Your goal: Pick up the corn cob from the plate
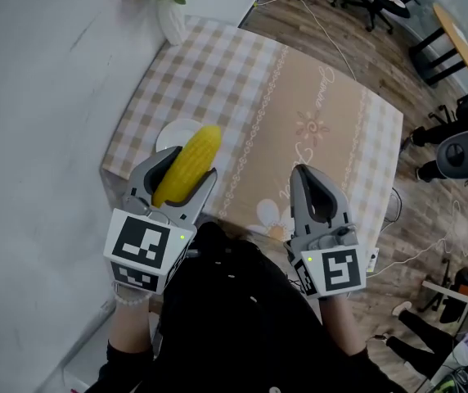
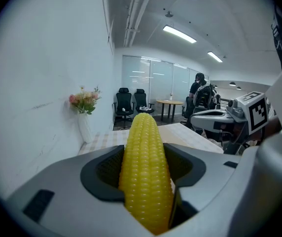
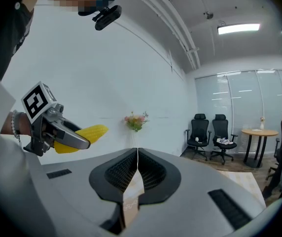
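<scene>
Corn cob [image 1: 197, 147] sits clamped lengthwise between the jaws of the left gripper [image 1: 186, 172], tip jutting forward, raised over a white plate [image 1: 171, 132] on a checked tablecloth [image 1: 299, 80]. The right gripper [image 1: 299, 170] is empty, jaws pressed together. The cloth's cursive print is illegible.

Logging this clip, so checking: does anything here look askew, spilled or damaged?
Nothing stands out. The corn cob looks whole, gripped lengthwise in the jaws of the left gripper, above the plate on the table; the vase stands upright; nothing is spilled.
</scene>
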Action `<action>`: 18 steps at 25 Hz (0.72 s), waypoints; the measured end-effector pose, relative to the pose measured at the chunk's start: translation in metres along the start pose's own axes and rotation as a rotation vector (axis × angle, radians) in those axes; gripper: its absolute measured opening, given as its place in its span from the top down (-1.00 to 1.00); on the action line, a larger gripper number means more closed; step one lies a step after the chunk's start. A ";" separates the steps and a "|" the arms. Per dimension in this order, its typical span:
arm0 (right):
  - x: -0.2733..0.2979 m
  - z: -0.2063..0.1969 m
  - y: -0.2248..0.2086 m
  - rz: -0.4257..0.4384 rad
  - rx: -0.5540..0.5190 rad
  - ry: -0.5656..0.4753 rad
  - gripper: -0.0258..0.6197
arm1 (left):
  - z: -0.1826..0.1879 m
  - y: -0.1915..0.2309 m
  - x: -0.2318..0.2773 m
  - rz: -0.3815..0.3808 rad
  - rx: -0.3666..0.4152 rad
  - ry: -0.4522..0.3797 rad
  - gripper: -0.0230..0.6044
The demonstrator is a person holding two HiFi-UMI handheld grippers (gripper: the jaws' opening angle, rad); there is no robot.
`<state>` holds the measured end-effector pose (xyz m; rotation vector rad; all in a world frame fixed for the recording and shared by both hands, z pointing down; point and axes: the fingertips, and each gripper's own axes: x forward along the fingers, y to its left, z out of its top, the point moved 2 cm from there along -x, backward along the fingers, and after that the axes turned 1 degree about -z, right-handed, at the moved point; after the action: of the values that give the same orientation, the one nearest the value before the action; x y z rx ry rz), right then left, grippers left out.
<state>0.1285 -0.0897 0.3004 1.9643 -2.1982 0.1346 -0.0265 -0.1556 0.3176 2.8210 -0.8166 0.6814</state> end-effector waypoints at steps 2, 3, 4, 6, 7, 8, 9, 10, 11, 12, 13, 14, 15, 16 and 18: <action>0.001 0.001 0.000 0.002 -0.001 -0.004 0.79 | 0.002 -0.002 -0.003 -0.003 0.001 -0.011 0.11; 0.001 0.002 0.001 0.004 -0.002 -0.006 0.79 | 0.003 -0.002 -0.004 -0.004 -0.001 -0.018 0.11; 0.001 0.002 0.001 0.005 -0.003 -0.007 0.79 | 0.005 -0.003 -0.006 -0.003 -0.003 -0.026 0.11; 0.001 0.003 0.000 0.006 -0.004 -0.010 0.79 | 0.008 -0.005 -0.008 -0.004 0.002 -0.034 0.11; 0.001 0.003 0.000 0.007 -0.005 -0.011 0.79 | 0.009 -0.006 -0.009 -0.005 0.010 -0.035 0.11; 0.001 0.004 0.000 0.008 -0.005 -0.013 0.79 | 0.010 -0.007 -0.009 -0.006 0.018 -0.036 0.11; 0.001 0.004 0.000 0.009 -0.006 -0.014 0.79 | 0.011 -0.009 -0.008 -0.007 0.022 -0.037 0.11; 0.001 0.005 -0.001 0.011 -0.008 -0.015 0.79 | 0.012 -0.010 -0.008 -0.007 0.024 -0.039 0.11; 0.000 0.005 -0.001 0.012 -0.010 -0.016 0.79 | 0.012 -0.011 -0.008 -0.008 0.023 -0.040 0.11; 0.000 0.005 -0.001 0.012 -0.013 -0.017 0.79 | 0.012 -0.012 -0.008 -0.009 0.022 -0.041 0.11; -0.001 0.006 -0.001 0.012 -0.016 -0.018 0.79 | 0.012 -0.013 -0.008 -0.010 0.023 -0.041 0.11; -0.001 0.006 -0.001 0.011 -0.019 -0.019 0.79 | 0.012 -0.013 -0.008 -0.011 0.025 -0.040 0.11; -0.001 0.006 -0.001 0.011 -0.023 -0.020 0.79 | 0.012 -0.014 -0.008 -0.012 0.026 -0.040 0.11; -0.002 0.007 -0.001 0.011 -0.027 -0.020 0.79 | 0.012 -0.014 -0.008 -0.013 0.026 -0.040 0.11; -0.002 0.007 -0.001 0.012 -0.034 -0.018 0.79 | 0.012 -0.015 -0.008 -0.013 0.026 -0.041 0.11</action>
<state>0.1290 -0.0888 0.2932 1.9423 -2.2089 0.0802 -0.0197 -0.1423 0.3036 2.8703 -0.8005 0.6390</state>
